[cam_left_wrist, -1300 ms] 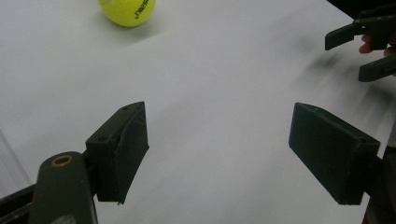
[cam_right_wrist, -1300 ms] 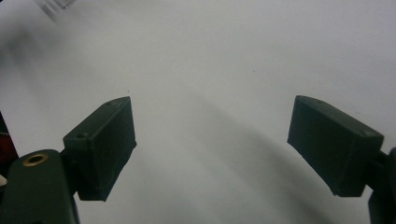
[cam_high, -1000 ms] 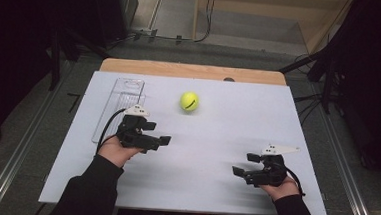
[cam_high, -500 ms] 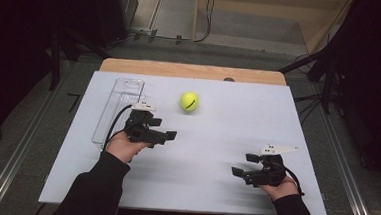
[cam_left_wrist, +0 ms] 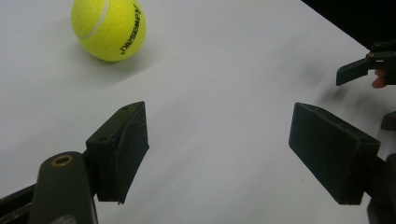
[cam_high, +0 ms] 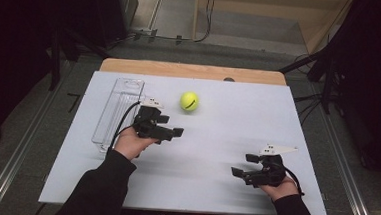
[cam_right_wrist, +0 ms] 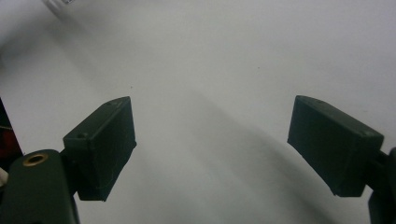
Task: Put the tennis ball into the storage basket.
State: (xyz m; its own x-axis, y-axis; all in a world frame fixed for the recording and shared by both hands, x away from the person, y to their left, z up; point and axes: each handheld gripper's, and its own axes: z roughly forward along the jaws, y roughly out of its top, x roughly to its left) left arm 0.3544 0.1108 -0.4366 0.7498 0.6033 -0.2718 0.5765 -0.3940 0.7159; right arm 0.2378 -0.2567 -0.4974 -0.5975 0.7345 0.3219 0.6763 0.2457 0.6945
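High view, tennis ball [cam_high: 189, 101] just beyond left gripper [cam_high: 176, 132], jaws apart

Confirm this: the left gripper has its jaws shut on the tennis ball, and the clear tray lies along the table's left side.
Not quite. In the left gripper view the left gripper is open, with the tennis ball lying apart ahead of it. The clear tray does lie along the table's left side.

Tennis ball [cam_left_wrist: 108, 29]: fuzzy yellow felt, matt, white seam, black printed lettering. Table top [cam_high: 236, 140]: smooth white sheet, slight sheen, soft reflections. Far edge strip [cam_high: 190, 70]: light wood, matt. Tray [cam_high: 118, 108]: clear plastic, glossy. Left gripper [cam_left_wrist: 219, 154] pads: black, matt, rubbery-looking, faint scuffs on one face. Right gripper [cam_right_wrist: 212, 149] pads: same black matt finish. Sleeves [cam_high: 98, 192]: dark cloth.
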